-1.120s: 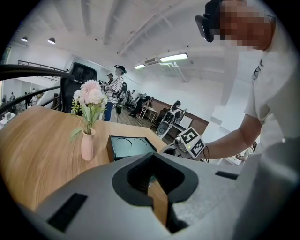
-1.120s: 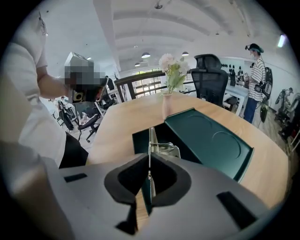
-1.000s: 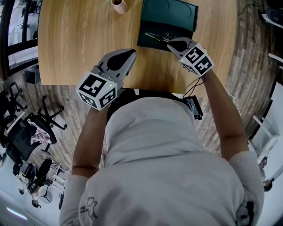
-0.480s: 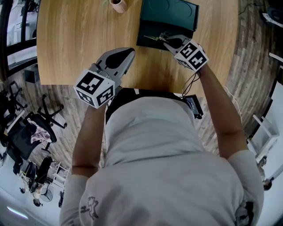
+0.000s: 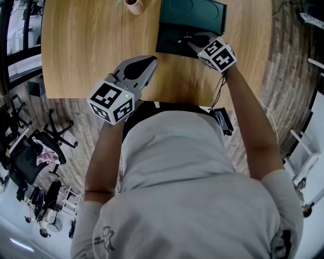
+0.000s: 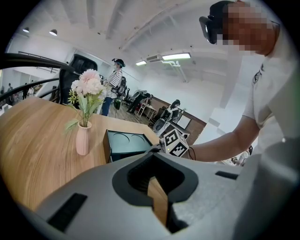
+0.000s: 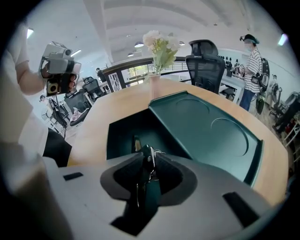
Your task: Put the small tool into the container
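Observation:
The container is a dark green box (image 5: 169,45) at the table's far side, with its lid (image 5: 195,12) lying open behind it. In the right gripper view I look down into its deep compartment (image 7: 124,133). My right gripper (image 5: 191,41) hangs over that compartment, pointing steeply down. Its jaws have just been opening, and the small metal tool (image 7: 148,157) still sits in the gap between them, over the box. My left gripper (image 5: 149,63) rests over the near part of the table, its jaws together with nothing between them.
A pink vase (image 5: 135,6) with flowers stands on the wooden table (image 5: 91,45) left of the box. The table's near edge runs just in front of my body. Office chairs and other people are in the room beyond.
My right gripper has moved farther from me and lower, from the box's near edge to over its compartment. The left gripper has stayed put.

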Demonstrator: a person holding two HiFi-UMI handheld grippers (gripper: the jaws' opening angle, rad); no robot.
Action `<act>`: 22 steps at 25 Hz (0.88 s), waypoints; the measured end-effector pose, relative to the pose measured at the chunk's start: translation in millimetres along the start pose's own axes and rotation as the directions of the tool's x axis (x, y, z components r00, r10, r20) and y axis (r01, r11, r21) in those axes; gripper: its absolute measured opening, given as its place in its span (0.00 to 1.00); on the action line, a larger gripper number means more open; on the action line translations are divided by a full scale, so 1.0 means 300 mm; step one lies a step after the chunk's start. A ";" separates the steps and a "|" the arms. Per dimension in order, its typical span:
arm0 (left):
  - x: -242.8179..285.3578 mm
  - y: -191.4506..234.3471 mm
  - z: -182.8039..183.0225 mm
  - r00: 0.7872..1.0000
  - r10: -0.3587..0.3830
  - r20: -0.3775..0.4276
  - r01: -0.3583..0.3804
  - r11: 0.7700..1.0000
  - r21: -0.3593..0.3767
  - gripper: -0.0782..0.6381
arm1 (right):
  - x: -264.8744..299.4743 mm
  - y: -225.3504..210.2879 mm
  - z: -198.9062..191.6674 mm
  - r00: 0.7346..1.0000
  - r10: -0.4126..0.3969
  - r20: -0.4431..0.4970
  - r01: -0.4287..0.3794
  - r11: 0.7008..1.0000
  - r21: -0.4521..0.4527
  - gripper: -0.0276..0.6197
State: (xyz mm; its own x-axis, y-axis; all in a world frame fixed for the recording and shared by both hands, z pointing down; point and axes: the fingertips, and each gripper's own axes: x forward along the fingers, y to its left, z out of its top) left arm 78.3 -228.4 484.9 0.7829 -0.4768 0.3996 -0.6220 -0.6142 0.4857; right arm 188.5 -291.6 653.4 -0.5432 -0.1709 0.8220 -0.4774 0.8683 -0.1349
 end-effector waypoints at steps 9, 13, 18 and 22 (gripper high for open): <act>0.011 -0.014 -0.002 1.000 -0.002 -0.001 0.002 1.000 0.004 0.12 | 0.015 -0.036 0.001 0.997 -0.076 0.006 0.076 0.997 0.010 0.21; 0.007 -0.015 0.005 1.000 -0.002 0.002 0.002 1.000 0.003 0.12 | -0.001 -0.048 0.010 0.995 -0.093 0.018 0.093 0.995 0.030 0.21; 0.000 -0.026 0.028 1.000 -0.008 0.005 0.008 1.000 0.014 0.12 | -0.045 -0.046 0.028 0.993 -0.108 0.038 0.106 0.993 0.046 0.21; -0.008 -0.043 0.070 1.000 -0.019 0.017 0.018 0.999 0.041 0.12 | -0.112 -0.011 0.076 0.990 -0.117 0.079 0.113 0.992 0.049 0.21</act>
State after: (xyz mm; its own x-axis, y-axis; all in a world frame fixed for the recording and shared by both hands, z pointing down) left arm 84.6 -232.7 461.3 0.7947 -0.4756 0.3772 -0.6065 -0.6482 0.4605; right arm 192.7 -299.2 613.6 -0.5367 -0.3072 0.7859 -0.5688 0.8197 -0.0679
